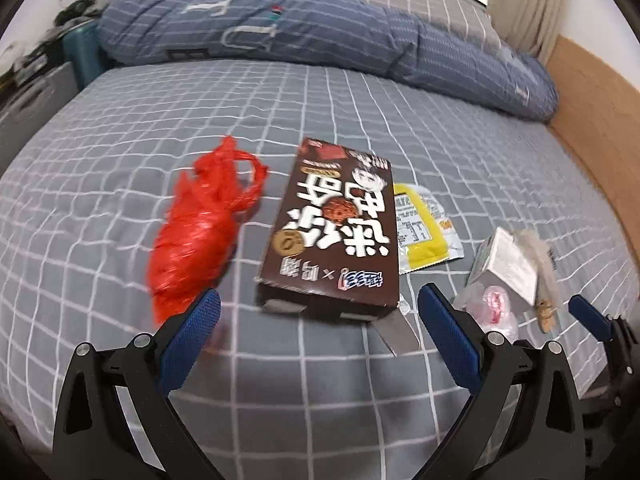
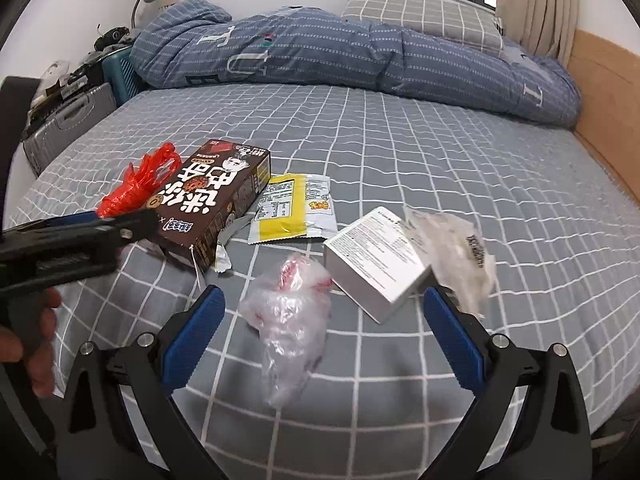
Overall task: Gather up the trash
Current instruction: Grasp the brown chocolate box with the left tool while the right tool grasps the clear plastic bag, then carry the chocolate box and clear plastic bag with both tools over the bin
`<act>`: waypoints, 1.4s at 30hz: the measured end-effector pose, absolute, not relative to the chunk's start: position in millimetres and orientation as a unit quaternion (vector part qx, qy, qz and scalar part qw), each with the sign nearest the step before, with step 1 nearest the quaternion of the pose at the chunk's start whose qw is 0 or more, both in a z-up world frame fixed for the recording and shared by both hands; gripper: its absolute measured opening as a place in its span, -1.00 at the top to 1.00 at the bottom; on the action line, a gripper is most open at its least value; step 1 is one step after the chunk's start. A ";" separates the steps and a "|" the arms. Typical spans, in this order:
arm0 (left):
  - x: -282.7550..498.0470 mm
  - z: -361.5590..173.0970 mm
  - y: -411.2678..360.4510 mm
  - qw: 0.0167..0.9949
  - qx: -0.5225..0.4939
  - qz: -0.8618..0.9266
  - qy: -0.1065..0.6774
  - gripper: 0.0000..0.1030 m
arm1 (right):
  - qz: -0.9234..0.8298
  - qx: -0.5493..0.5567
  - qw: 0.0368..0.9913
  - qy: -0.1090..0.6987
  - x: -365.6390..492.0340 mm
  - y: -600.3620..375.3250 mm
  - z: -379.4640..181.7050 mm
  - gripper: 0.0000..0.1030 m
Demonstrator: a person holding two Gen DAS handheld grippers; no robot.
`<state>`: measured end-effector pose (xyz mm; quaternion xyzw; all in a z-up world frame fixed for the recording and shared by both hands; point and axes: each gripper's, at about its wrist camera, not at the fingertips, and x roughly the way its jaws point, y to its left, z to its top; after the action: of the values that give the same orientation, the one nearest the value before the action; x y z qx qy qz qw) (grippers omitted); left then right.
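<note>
Trash lies on a grey checked bed (image 1: 320, 400). A red plastic bag (image 1: 196, 232) lies left of a brown snack box (image 1: 336, 232); a yellow and white wrapper (image 1: 424, 228) lies right of the box. My left gripper (image 1: 320, 312) is open just in front of the box's near end. In the right wrist view a crumpled clear bag (image 2: 288, 320) lies between the fingers of my open right gripper (image 2: 324, 308). A white box (image 2: 380, 264) and a clear wrapper (image 2: 456, 256) lie just beyond. The left gripper's body (image 2: 60, 240) shows at the left.
A folded blue quilt (image 2: 340, 56) and a checked pillow (image 2: 420, 12) lie at the head of the bed. A wooden bed board (image 2: 608, 120) runs along the right. A grey suitcase (image 2: 68, 124) and clutter stand beyond the left edge.
</note>
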<state>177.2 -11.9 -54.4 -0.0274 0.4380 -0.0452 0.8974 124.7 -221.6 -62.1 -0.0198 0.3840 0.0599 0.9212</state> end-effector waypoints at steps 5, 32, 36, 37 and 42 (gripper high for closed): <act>196.6 -69.5 -23.4 0.891 -0.024 -0.053 0.451 -0.89 | 0.067 -0.012 0.917 0.393 134.3 -222.9 -73.4 -0.85; 219.7 -93.1 -28.8 0.890 -0.001 -0.034 0.455 -0.75 | 0.128 0.004 0.896 0.425 145.7 -211.0 -94.0 0.11; 214.9 -90.8 -27.4 0.894 -0.008 -0.033 0.447 -0.75 | 0.126 0.005 0.900 0.417 143.5 -211.6 -90.0 0.12; 213.7 -89.5 -26.8 0.895 -0.008 -0.031 0.445 -0.75 | 0.124 0.006 0.901 0.415 143.5 -212.3 -88.3 0.12; 204.7 -79.5 -24.4 0.902 -0.012 -0.029 0.431 -0.75 | 0.125 0.007 0.906 0.405 140.3 -211.5 -79.6 0.12</act>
<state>204.7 -24.4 -79.5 -0.0124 0.4313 -0.0286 0.9017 140.3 -211.5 -79.6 0.0069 0.4049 0.1254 0.9057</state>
